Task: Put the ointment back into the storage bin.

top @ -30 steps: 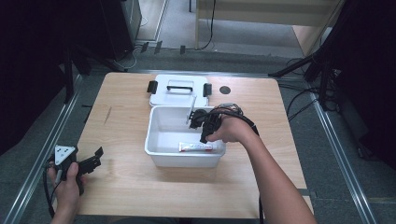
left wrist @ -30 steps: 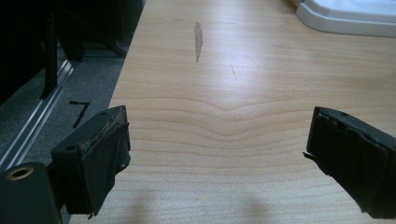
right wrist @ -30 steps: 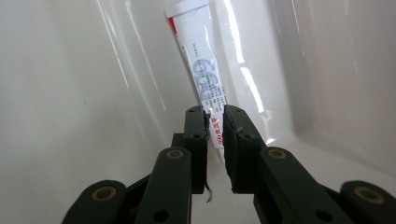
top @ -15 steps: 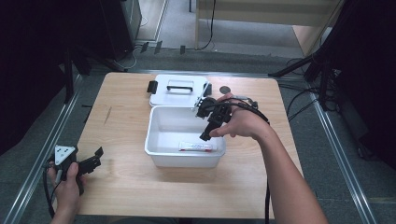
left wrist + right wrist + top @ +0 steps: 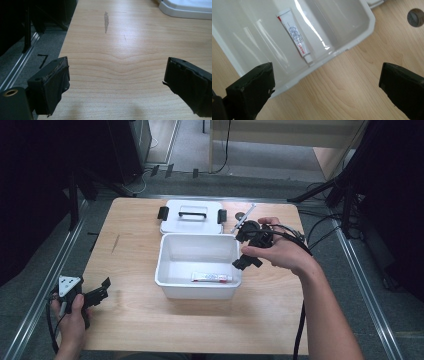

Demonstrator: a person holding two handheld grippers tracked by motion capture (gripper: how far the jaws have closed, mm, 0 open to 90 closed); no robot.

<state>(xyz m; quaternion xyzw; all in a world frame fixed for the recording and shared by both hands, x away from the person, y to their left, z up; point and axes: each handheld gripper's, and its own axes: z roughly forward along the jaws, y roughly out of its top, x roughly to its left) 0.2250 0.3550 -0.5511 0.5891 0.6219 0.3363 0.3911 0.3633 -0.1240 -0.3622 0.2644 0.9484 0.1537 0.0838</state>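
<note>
White tube (image 5: 295, 35) lies in bin (image 5: 352, 45), beyond right gripper's (image 5: 327, 85) empty jaws.

Light wooden worktop (image 5: 140, 320): smooth, matt, grain lines plain, one dark scuff. White rectangular plastic bin (image 5: 359, 30): glossy, smooth, bright glare streaks on inner walls. Small white plastic tube with red and blue print (image 5: 295, 33): smooth, slight sheen. White plastic lid with moulded handle (image 5: 192, 215): smooth, satin. Black left gripper (image 5: 117, 82): matt; fingers (image 5: 53, 82) faced with black rubbery pads, rough and frayed at edges. Black right gripper (image 5: 324, 90): matt, dull pads likewise. Grey floor (image 5: 40, 255): matt, with dull metal rails.
</note>
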